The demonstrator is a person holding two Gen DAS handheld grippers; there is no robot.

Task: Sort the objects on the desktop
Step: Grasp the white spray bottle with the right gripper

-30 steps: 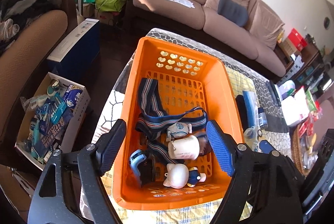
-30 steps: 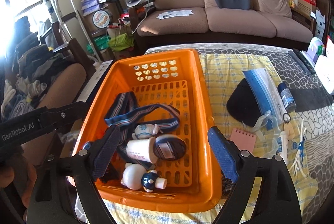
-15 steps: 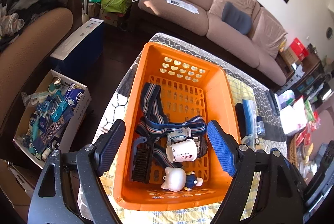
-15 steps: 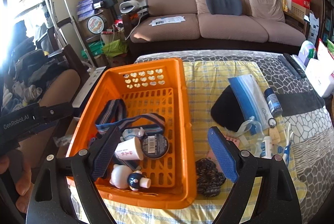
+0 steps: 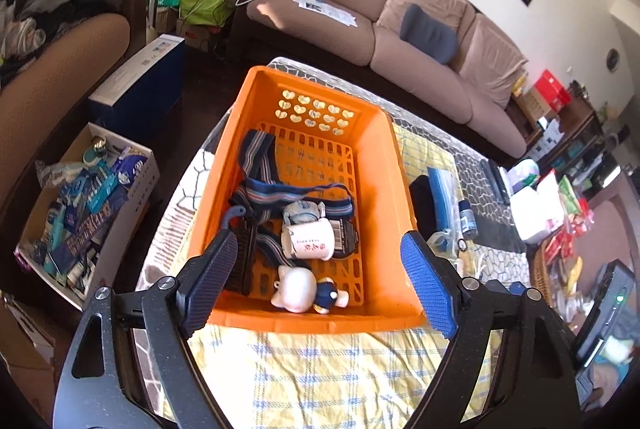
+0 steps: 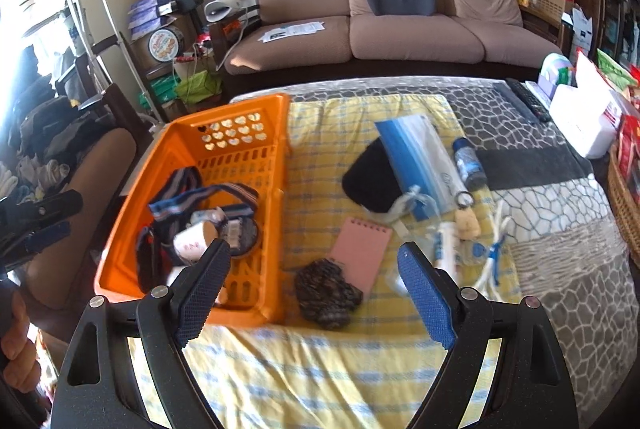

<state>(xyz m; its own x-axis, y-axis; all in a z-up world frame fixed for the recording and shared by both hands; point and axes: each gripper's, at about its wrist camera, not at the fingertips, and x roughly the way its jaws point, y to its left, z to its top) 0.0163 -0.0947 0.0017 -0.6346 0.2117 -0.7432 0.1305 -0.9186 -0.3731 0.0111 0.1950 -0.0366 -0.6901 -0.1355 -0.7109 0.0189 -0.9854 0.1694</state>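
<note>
The left tool (image 5: 320,273) hangs over the near end of the orange basket (image 5: 400,189), which sits at the left edge of the bench (image 6: 560,229) on a yellow checked cloth (image 6: 320,369). Its jaws stand wide and have just been opening further; nothing is between the pads. Inside the basket lie a striped blue strap (image 5: 256,157), a white cup (image 5: 310,239) on its side touching a round black tin (image 5: 346,235), a dark brush (image 5: 244,249) along the left wall, and a white figurine (image 5: 296,287) with a blue piece (image 5: 328,301) against the near wall.

The right tool (image 6: 314,283) is also spread wide and empty, above the cloth just right of the basket. Between its 2 fingers, lower on the cloth, sit a dark knitted bundle (image 6: 326,293) and a pink notepad (image 6: 360,249), touching each other. Farther toward the middle of the bench are a black pouch (image 6: 370,175), a clear zip bag with a blue top (image 6: 420,157) overlapping it, a small blue bottle (image 6: 466,159), a beige key fob (image 6: 466,221) and a white cord (image 6: 494,253). The right view is slightly blurred. A hand (image 6: 14,341) shows at the lower left edge of that view.
</note>
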